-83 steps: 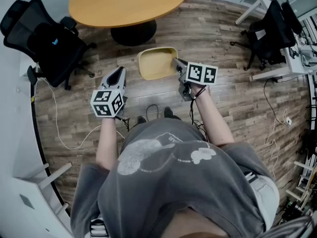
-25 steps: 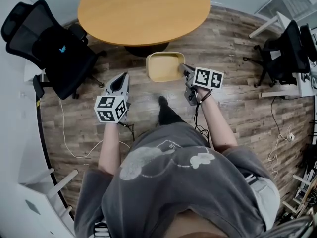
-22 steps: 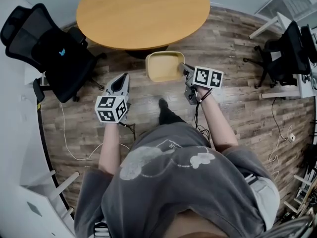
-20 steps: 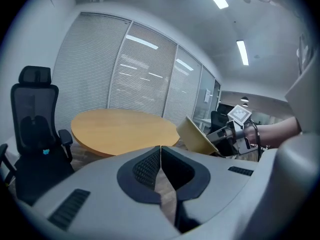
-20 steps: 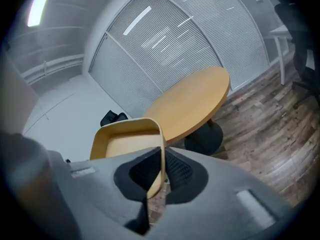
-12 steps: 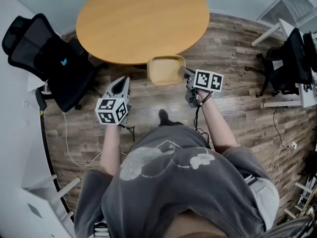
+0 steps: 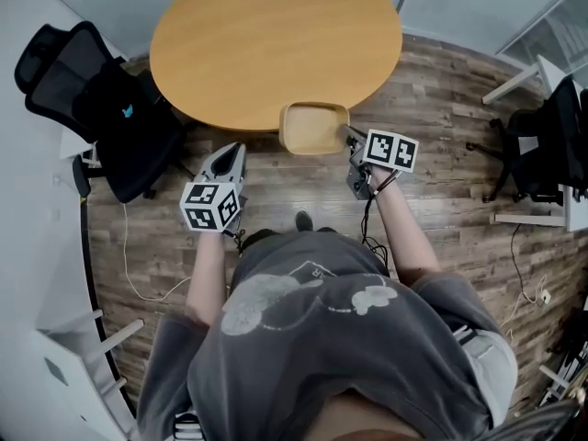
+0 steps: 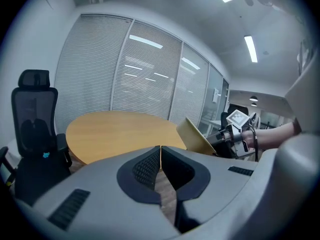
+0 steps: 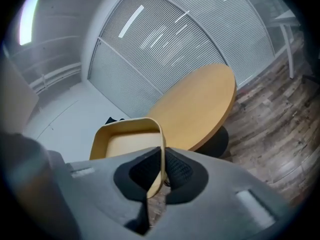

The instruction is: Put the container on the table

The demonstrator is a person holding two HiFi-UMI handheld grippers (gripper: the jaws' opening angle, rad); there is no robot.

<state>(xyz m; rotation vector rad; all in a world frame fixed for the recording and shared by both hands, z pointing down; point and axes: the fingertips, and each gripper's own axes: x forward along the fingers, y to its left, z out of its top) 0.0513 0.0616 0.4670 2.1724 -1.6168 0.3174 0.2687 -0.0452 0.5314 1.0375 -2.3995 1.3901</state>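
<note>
The container (image 7: 314,129) is a shallow tan tray with rounded corners. My right gripper (image 7: 351,140) is shut on its right rim and holds it level at the near edge of the round wooden table (image 7: 266,39). In the right gripper view the rim of the container (image 9: 127,140) runs between the jaws of the right gripper (image 9: 161,171), with the table (image 9: 200,106) beyond. My left gripper (image 7: 227,159) hangs to the left, shut and empty. In the left gripper view the left gripper (image 8: 160,160) shows closed jaws, with the container (image 8: 196,138) off to the right.
A black office chair (image 7: 92,99) stands left of the table, a second black chair (image 7: 551,145) at the far right beside white desk legs. A white cable (image 7: 129,265) lies on the wood floor. Slatted blinds (image 8: 130,79) cover the glass wall behind the table.
I have walked toward the table. The container, held in the right gripper throughout, has gone from over the floor to the table's near edge. The left gripper has kept its place beside it.
</note>
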